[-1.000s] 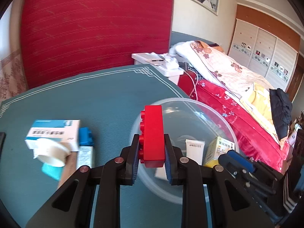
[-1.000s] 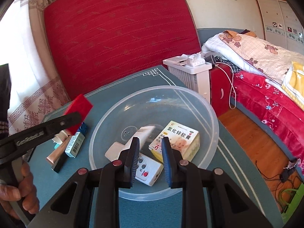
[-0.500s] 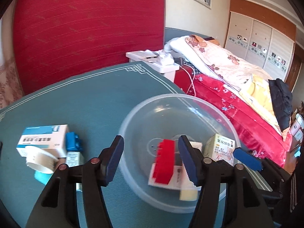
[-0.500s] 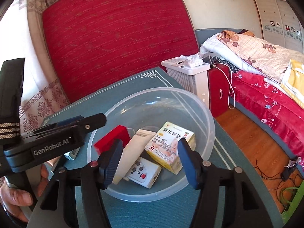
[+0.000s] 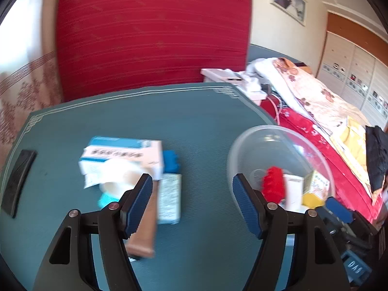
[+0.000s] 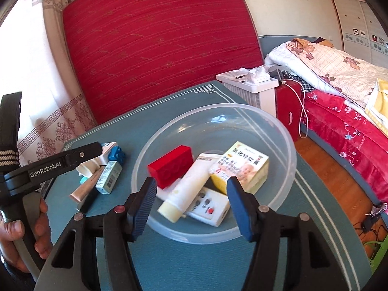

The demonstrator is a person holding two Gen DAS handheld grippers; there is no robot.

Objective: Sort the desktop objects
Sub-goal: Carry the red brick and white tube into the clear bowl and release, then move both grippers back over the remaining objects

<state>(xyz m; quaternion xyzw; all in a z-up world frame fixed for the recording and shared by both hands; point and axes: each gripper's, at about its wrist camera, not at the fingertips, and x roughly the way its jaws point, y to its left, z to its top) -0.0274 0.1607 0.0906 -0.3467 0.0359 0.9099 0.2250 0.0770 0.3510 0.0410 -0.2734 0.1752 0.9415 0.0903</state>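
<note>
Dropped red brick (image 5: pixel 273 184) into bowl (image 5: pixel 254 133); swung left gripper (image 5: pixel 191 202), jaws just opened wide and empty, toward table pile: box (image 5: pixel 121 155), blue brick (image 5: pixel 171 161), tube (image 5: pixel 144 228). Right view: right gripper (image 6: pixel 189 205) spread, empty, above bowl (image 6: pixel 288 150) already holding brick (image 6: pixel 169 166), remote (image 6: pixel 208 206).

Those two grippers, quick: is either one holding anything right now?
Left gripper: open, holding nothing, jaws just been opening.
Right gripper: open, holding nothing, above the bowl.

Clear glossy plastic bowl (image 6: pixel 286 145) — cardboard box (image 6: pixel 242 167)
</note>
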